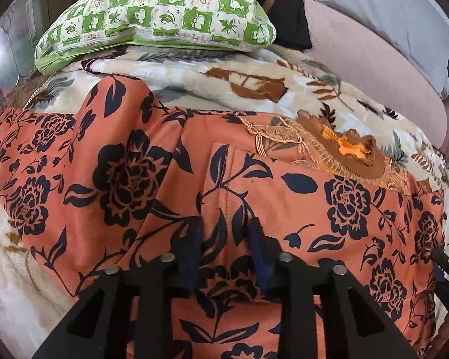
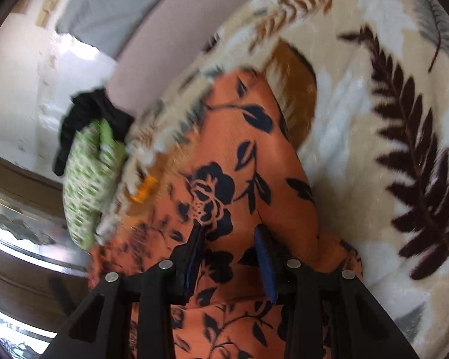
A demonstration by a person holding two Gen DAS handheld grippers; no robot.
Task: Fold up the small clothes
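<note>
both grippers, left (image 1: 224,233) and right (image 2: 229,239), have fingers pinched on the orange black-floral garment (image 1: 284,197), spread on a cream leaf-print blanket (image 1: 194,80). grips sit apart along one edge, likely for carrying a fold over.

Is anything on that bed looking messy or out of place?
Nothing looks spilled or torn. The orange floral garment lies rumpled rather than flat on the leaf-print blanket, with its embroidered neckline bunched up. A black cloth is stuffed behind the green checked pillow.
</note>
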